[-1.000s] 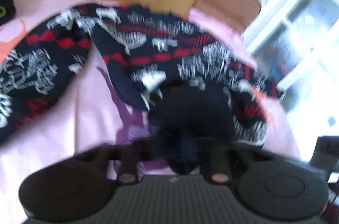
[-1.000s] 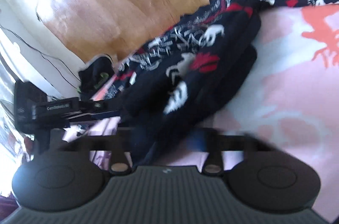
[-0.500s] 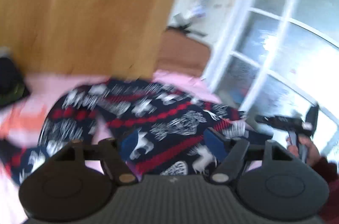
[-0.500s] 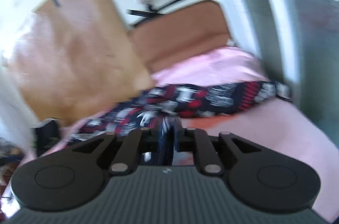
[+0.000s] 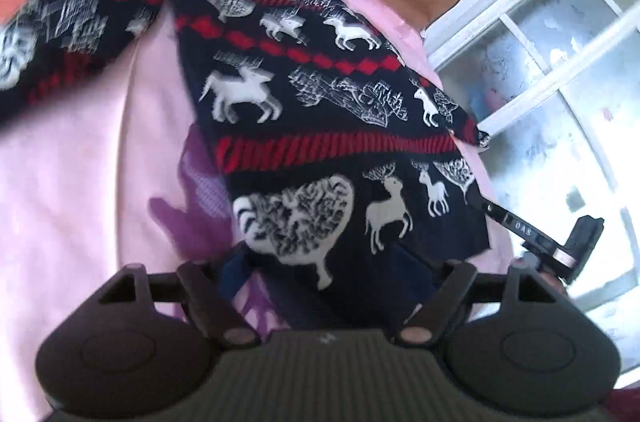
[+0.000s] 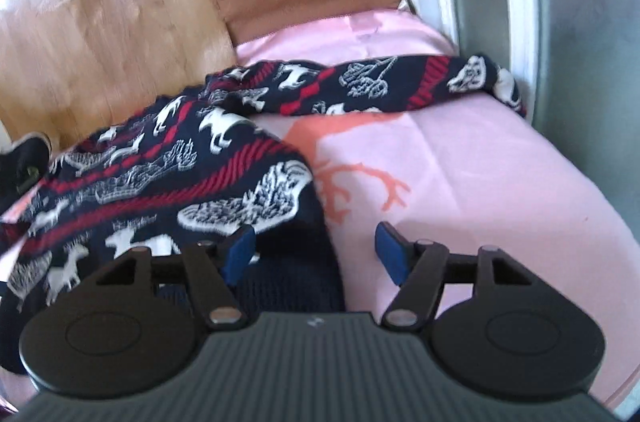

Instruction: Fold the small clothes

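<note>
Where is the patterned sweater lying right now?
The sweater lies spread on the pink blanket, left of centre in the right wrist view, one sleeve stretching right toward the window frame; the wooden board stands behind it.

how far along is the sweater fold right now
Done: the sweater lies spread on the pink blanket, one sleeve stretched sideways. In hand: nothing; the left gripper and right gripper are both open above its hem. Left: no fold shows yet, so sleeves and body still need folding.
</note>
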{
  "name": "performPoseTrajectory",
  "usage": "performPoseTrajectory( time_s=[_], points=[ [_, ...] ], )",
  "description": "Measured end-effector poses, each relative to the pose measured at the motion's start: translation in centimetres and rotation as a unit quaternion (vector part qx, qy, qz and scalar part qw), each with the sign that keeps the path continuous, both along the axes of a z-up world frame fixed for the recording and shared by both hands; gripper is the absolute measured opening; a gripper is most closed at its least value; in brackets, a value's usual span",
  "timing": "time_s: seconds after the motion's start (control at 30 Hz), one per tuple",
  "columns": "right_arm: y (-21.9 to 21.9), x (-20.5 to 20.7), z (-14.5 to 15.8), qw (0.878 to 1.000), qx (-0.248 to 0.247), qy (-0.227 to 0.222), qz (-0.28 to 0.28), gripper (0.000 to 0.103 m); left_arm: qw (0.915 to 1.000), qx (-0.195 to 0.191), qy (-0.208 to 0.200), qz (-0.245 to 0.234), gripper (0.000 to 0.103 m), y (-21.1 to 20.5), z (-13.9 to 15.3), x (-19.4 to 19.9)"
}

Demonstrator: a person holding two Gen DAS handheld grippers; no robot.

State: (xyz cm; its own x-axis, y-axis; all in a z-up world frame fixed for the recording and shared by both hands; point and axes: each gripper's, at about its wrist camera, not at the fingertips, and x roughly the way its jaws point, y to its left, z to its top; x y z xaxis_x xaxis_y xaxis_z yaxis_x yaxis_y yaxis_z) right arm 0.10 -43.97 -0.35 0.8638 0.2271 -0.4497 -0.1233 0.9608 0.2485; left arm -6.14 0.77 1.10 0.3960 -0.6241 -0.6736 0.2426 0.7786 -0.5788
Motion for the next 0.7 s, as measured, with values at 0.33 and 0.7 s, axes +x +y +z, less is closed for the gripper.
performPoseTrajectory(
  time_s=[0.33,0.7],
  points=[
    [1.0,-5.6,4.2,0.994,0.044,-0.026,0.099,0.008,0.9969,0.041,-0.064,0.019,0.007,7.3,7.5,-4.1],
    [3.4,-6.1,0.0,0.988,-0.008,0.102,0.118,0.022,0.9914,0.122,0.028,0.038,0.014,10.8,3.0,-7.5]
  ],
)
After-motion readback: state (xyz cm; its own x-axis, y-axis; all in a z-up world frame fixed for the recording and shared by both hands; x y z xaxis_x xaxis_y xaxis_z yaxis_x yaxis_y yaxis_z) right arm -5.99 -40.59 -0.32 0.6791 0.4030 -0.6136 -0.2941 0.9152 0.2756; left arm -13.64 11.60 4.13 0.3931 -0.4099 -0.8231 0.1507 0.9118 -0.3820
